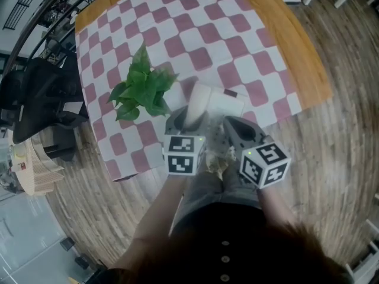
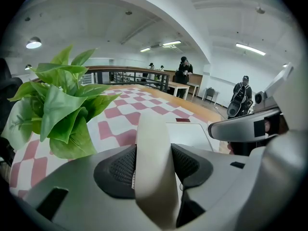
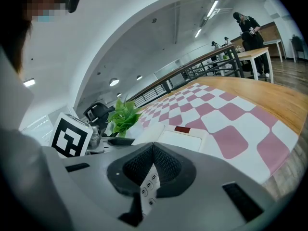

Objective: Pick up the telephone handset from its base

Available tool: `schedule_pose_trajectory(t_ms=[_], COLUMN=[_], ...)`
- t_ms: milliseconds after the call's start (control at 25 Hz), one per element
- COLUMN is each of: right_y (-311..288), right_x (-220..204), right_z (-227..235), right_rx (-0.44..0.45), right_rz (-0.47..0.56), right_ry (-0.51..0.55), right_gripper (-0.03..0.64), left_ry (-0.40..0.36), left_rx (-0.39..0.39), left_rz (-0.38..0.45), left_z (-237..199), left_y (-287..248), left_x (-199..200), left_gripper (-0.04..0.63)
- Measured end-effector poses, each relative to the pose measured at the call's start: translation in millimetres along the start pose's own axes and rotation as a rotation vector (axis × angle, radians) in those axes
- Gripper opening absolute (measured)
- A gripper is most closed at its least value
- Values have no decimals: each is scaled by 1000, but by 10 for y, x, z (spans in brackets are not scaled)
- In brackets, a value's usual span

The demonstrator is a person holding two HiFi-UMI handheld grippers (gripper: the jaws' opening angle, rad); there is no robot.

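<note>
Two fingers (image 2: 118, 170) of the left gripper (image 2: 153, 167), we see, clamp the cream handset (image 2: 151, 134) by its white base (image 3: 180, 139) on the worktop's (image 1: 296, 46) checked cloth (image 1: 195, 22), a leafy plant (image 1: 142, 87) crowding its left and the right gripper (image 3: 153, 150), fingers together, its right.

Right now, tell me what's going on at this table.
A person works a hand-held gripper in each hand at a table with a checked tablecloth. The left hand-held gripper is closed on the white handset, with a pad on each side. Whether the handset has left the base is unclear. The right hand-held gripper, jaws together, sits low over the keypad. A leafy plant stands nearby.
</note>
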State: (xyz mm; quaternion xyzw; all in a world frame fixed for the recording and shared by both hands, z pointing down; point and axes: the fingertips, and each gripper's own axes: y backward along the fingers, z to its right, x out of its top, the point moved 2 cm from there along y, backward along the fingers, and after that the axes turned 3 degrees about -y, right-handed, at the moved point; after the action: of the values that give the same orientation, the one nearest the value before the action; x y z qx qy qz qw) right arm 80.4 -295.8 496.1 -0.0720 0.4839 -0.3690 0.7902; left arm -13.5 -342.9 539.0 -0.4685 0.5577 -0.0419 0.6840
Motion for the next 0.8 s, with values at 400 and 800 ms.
schedule_pose_trajectory(t_ms=[400,800], right_y=[1,25], right_x=[60,51], right_z=[-6,-40], right_rx=[10,11], right_rz=[11,12], right_ry=[-10,-3], right_gripper=[11,11], left_ry=[7,12], left_rx=[-17,-23], left_rz=[-10,0], left_z=[5,16], left_y=[-3,29], left_x=[9,34], left_gripper=[224,224])
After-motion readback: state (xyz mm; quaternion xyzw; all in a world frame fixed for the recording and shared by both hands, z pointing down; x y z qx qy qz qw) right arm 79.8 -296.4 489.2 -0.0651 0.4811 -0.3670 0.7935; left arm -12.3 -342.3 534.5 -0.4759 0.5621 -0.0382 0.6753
